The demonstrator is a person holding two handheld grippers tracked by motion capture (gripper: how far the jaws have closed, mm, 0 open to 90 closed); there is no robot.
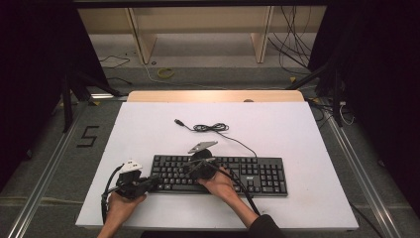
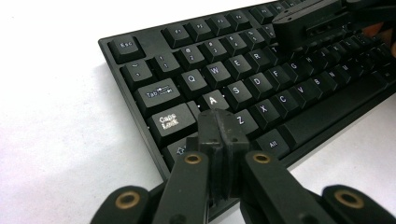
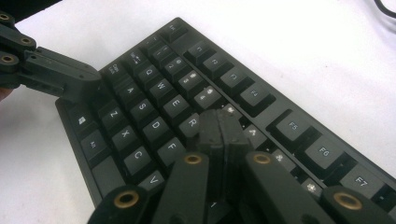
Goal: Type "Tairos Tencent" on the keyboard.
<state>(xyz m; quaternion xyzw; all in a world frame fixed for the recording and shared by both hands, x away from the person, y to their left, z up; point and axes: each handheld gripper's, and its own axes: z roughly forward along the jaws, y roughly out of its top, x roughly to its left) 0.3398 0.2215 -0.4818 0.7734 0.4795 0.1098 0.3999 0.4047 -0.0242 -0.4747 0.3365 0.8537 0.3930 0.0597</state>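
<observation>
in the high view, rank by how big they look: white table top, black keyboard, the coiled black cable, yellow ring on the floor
1. White rectangular table top
2. Black full-size keyboard
3. Coiled black cable with its plug
4. Yellow ring on the floor, though it lies farther from the camera, so its rank is less sure.

keyboard (image 2: 261, 88) right end cut off

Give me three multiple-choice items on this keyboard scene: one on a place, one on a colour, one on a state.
1. Where is the left gripper tip?
A. by the A and Z keys
B. over the number pad
C. on the cable

2. What colour is the keyboard?
A. white
B. black
C. red

3. How do the right gripper jaws stand?
A. wide open
B. clamped on the cable
C. shut, empty

Answers: 1 A, the left gripper view shows its tip between A and Z. 2 B, every view shows black keys. 3 C, its jaws meet with nothing between them.
</observation>
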